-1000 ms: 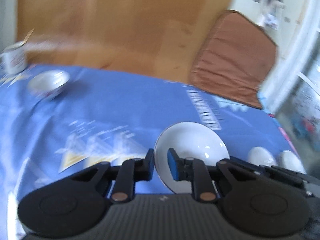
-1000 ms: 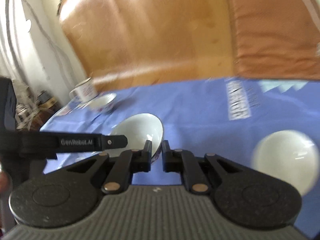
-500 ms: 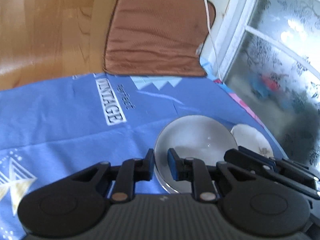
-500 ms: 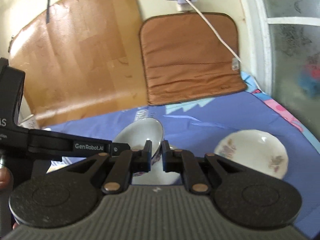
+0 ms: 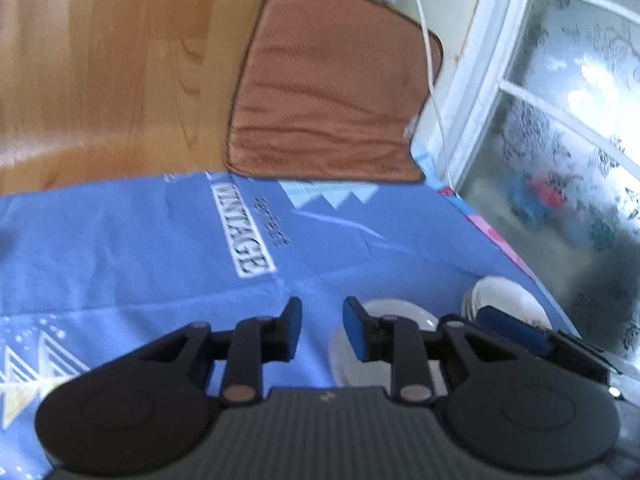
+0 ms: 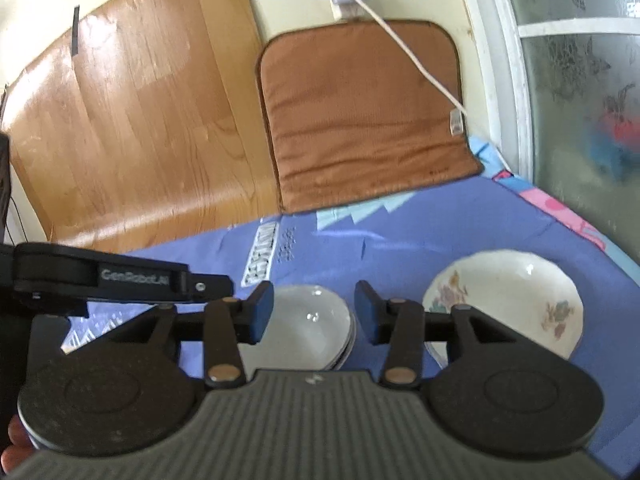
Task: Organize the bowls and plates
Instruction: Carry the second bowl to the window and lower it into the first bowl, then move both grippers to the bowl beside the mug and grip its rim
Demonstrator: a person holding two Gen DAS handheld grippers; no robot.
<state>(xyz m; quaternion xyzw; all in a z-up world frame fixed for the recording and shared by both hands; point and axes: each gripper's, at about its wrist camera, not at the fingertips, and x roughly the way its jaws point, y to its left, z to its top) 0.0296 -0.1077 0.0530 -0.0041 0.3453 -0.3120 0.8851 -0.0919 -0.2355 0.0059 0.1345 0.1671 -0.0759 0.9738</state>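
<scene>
Both my claws stand open and hold nothing: the left gripper [image 5: 319,330] and the right gripper [image 6: 314,314]. The white bowls [image 6: 308,326] are stacked on the blue cloth [image 6: 420,240], at 12 o'clock from the right gripper. The flower plate [image 6: 516,300] lies at 2 o'clock, apart. I judge the bowls done; the plate maybe remains.

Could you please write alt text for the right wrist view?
The open right gripper hovers over stacked white bowls on a blue tablecloth. A floral plate sits to their right; the left gripper enters from the left.
</scene>
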